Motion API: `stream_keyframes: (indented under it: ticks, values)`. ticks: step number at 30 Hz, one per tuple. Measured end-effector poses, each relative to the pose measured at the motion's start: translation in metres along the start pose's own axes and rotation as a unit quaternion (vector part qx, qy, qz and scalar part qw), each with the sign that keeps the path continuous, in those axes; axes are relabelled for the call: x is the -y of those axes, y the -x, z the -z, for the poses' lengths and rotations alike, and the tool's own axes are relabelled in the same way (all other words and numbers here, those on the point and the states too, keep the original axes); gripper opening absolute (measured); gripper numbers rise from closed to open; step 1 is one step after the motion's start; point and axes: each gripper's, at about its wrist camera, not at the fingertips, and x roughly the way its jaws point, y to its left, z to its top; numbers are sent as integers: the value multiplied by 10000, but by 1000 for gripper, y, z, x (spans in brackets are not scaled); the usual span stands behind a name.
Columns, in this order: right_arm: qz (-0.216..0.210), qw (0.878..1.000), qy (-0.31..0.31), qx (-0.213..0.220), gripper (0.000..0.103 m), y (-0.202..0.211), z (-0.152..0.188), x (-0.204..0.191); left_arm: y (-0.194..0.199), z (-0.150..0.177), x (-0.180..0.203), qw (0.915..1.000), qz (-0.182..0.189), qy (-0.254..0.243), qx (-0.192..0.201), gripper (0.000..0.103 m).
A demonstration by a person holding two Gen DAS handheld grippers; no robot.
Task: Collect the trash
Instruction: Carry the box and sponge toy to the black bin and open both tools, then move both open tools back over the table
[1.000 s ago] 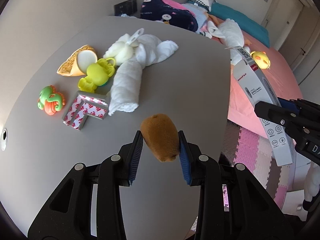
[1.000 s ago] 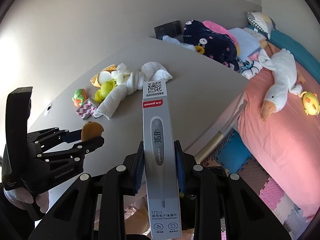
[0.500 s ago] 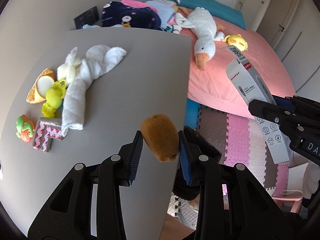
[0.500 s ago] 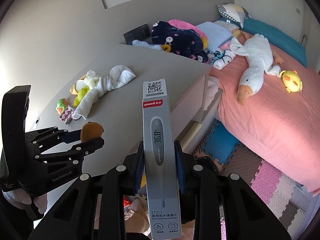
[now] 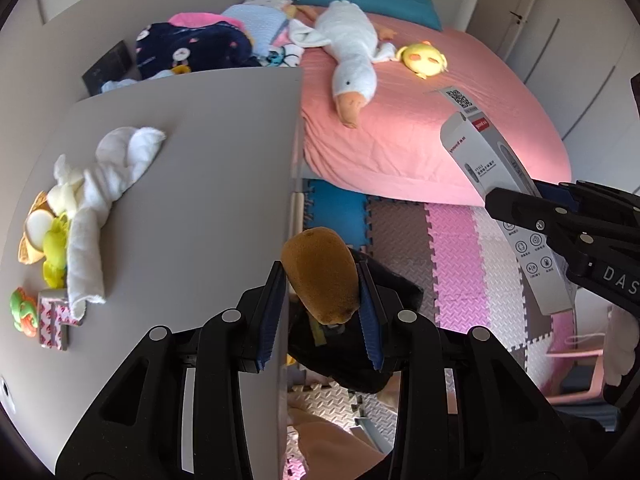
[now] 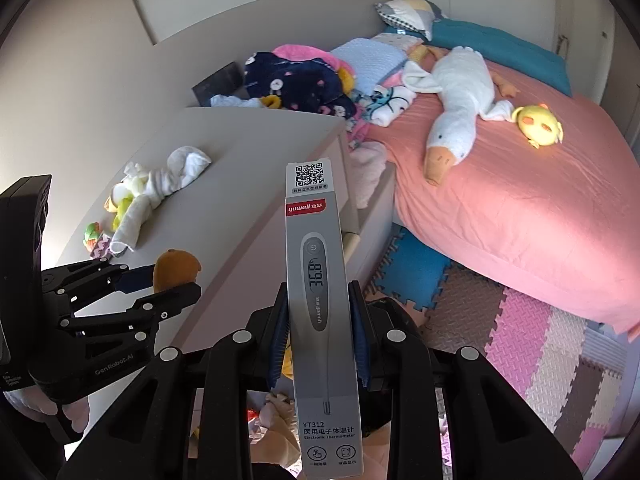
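Well, at the far left of the left wrist view the desk (image 5: 192, 208) carries a rolled white towel (image 5: 104, 184), some small plastic toys (image 5: 52, 248) and a patterned L-shaped piece (image 5: 54, 322). Moving toward the middle, the left tool (image 5: 322, 294) is closed on a brown kiwi (image 5: 322, 280), held just past the desk's edge with a dark bag-like shape (image 5: 360, 344) directly below it; I take that for the bin, though its mouth is hard to make out. Right of that, over the foam floor mat (image 5: 452, 260), the right tool (image 6: 320, 338) clamps a thermometer box (image 6: 322, 304) around its lower half, long axis running straight out along the fingers. At upper right lies the pink bed (image 5: 440, 120) with a stuffed goose (image 5: 352, 60). My guess is that the kiwi drops first, since the left tool sits nearer the bag, and the box must swing leftward and downward.
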Motion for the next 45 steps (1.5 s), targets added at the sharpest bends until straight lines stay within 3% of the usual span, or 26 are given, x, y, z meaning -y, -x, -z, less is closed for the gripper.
stream_keyframes:
  ticks: [11,12,14,15,18,24,33,45]
  values:
    - [245,9989,-401,-26,30,7,13,29,-15,3,32,9981,330,-486,-202,37]
    - [237,9988,-417,-56,34,6,14,30,-16,4,32,9979,338,-495,-239,42]
    - [326,9981,-521,-31,47,7,16,35,-18,5,33,9984,241,-427,-272,88]
    - [422,9974,-580,43,55,9,17,37,-18,5,33,9988,154,-389,-245,92]
    - [575,9958,-698,165,58,12,17,43,-18,7,31,9989,122,-380,-235,92]
    - [467,9953,-830,188,58,10,15,47,-17,10,26,9991,45,-336,-267,92]
    - [316,9973,-644,136,58,2,10,33,-13,12,14,9996,-57,-223,-189,92]
    - [26,9999,-106,39,58,-17,-10,-4,-1,22,-28,9986,-363,370,-89,92]
